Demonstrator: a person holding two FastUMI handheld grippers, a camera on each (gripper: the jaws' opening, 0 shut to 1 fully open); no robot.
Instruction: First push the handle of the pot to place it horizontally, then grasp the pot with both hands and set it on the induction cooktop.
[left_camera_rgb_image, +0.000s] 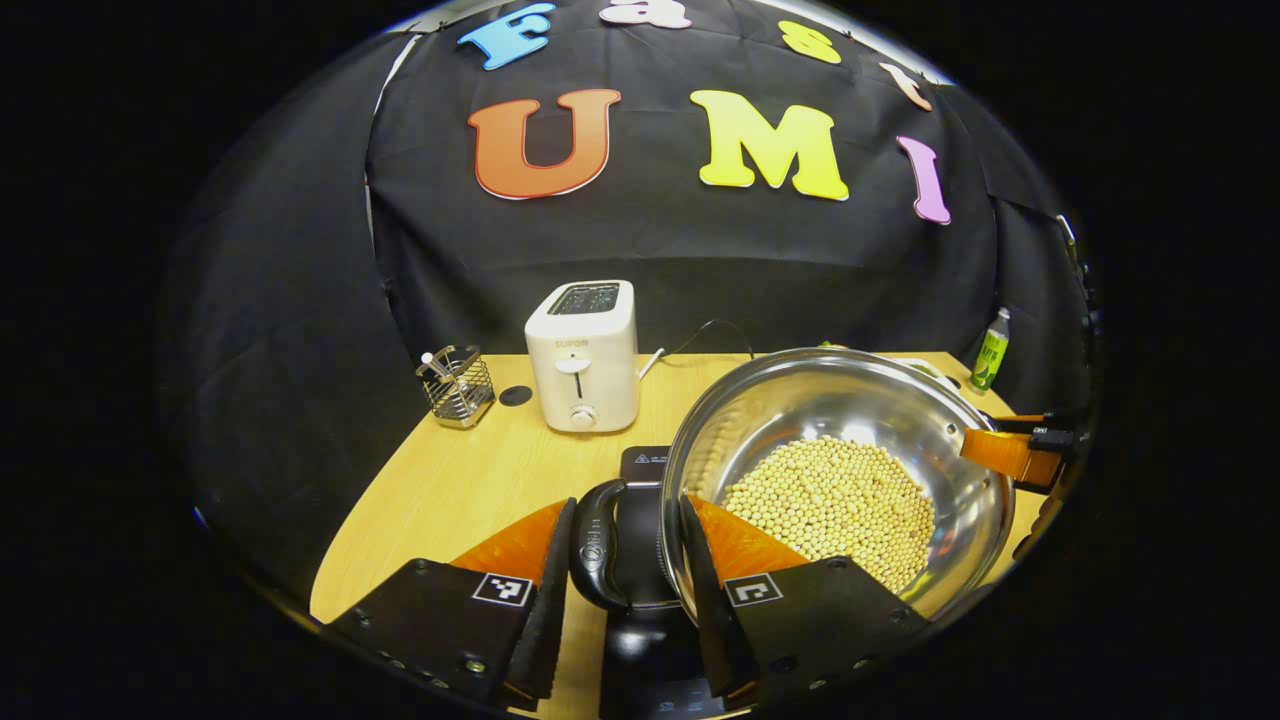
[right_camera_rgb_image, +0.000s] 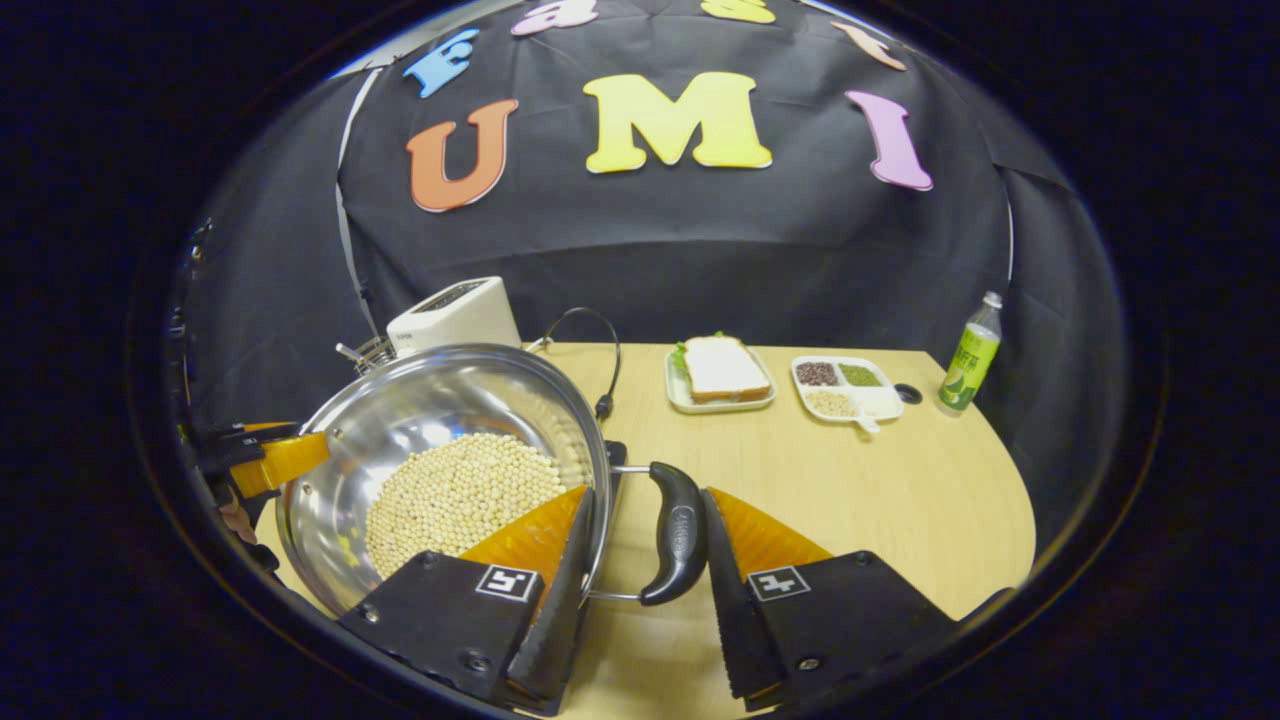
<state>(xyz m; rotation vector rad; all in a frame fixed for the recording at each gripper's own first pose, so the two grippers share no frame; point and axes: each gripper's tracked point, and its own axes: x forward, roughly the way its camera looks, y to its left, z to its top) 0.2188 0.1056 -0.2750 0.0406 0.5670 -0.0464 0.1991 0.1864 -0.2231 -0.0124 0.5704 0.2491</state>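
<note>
Light wooden tabletop (right_camera_rgb_image: 850, 480) before the black cloth wall, bearing a white toaster (left_camera_rgb_image: 584, 355), a wire utensil holder (left_camera_rgb_image: 457, 385), a sandwich plate (right_camera_rgb_image: 720, 375), a divided tray of beans (right_camera_rgb_image: 845, 385) and a green bottle (right_camera_rgb_image: 968, 355). The steel pot (left_camera_rgb_image: 850, 400), holding soybeans (left_camera_rgb_image: 830, 505), sits partly over the black induction cooktop (left_camera_rgb_image: 645, 470). Left gripper (left_camera_rgb_image: 620, 590): jaws part-open, bracketing the pot's black side handle (left_camera_rgb_image: 597, 545); contact cannot be told. Right gripper (right_camera_rgb_image: 640, 590): jaws likewise astride the opposite handle (right_camera_rgb_image: 675, 535), one finger inside the rim.
</note>
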